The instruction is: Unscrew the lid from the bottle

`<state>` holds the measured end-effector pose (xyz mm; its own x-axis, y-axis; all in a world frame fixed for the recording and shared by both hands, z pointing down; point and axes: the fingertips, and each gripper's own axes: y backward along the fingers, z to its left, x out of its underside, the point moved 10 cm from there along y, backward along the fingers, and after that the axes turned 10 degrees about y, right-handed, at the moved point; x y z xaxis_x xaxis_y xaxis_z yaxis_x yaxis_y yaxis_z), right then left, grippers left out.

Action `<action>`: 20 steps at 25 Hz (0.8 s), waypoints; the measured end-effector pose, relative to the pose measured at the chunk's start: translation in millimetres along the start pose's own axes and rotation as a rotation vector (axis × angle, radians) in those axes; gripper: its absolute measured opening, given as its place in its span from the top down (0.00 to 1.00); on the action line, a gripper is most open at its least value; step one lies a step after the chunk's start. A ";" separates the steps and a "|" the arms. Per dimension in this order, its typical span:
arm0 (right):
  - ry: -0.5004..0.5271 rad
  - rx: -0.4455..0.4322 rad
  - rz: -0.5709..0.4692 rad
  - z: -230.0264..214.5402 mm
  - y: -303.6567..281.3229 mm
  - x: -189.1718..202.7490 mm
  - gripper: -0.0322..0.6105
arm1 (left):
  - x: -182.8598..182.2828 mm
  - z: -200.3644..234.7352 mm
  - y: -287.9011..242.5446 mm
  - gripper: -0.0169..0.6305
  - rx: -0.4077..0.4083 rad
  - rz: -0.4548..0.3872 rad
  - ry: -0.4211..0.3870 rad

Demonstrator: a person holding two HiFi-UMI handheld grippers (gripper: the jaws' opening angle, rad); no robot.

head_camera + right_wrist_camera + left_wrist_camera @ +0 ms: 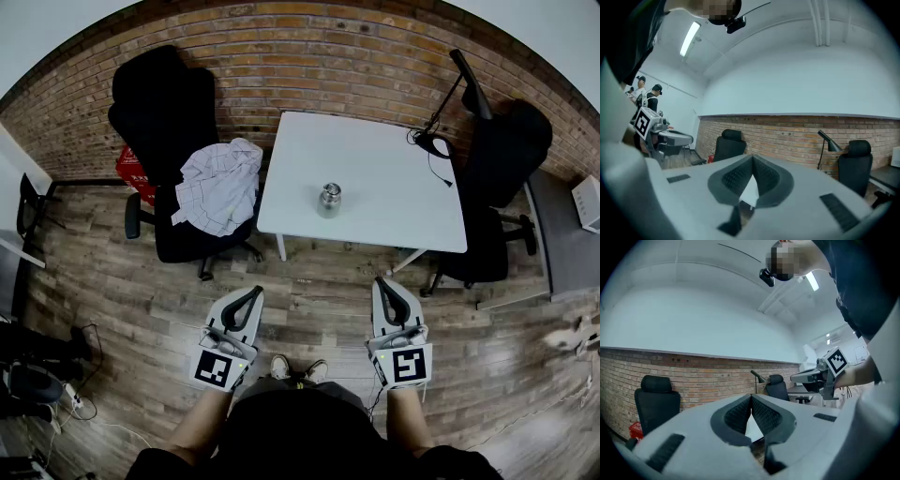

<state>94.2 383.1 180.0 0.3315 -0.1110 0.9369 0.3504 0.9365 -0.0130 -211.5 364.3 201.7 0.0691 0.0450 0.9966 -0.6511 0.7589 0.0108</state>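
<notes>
A small metal bottle (329,200) with its lid on stands upright near the front middle of the white table (375,164). Both grippers hang over the wooden floor, well short of the table. My left gripper (255,292) is shut and empty, its tips pointing toward the table. My right gripper (382,282) is also shut and empty. In the left gripper view the left gripper (751,397) has its jaws closed tip to tip. The right gripper (752,159) looks the same in the right gripper view. The bottle is hidden in both gripper views.
A black office chair (173,122) with a white shirt (220,186) draped on it stands left of the table. Another black chair (497,178) and a desk lamp (450,103) are at the right. A brick wall (309,47) runs behind.
</notes>
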 end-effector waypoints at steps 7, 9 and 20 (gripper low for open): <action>-0.010 -0.020 0.002 -10.0 3.4 2.5 0.93 | -1.5 -11.3 -7.5 0.94 -0.007 0.003 0.002; -0.040 -0.044 -0.016 -12.6 5.8 6.4 0.93 | -0.3 -16.4 -7.9 0.94 -0.015 0.006 0.005; -0.087 -0.133 -0.004 -9.2 19.6 40.0 0.93 | 18.4 -36.4 0.5 0.94 -0.069 0.048 0.004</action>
<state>122.4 393.9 214.0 0.2545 -0.0795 0.9638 0.4659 0.8834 -0.0501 -183.1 389.2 217.1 0.0420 0.0851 0.9955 -0.6002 0.7987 -0.0430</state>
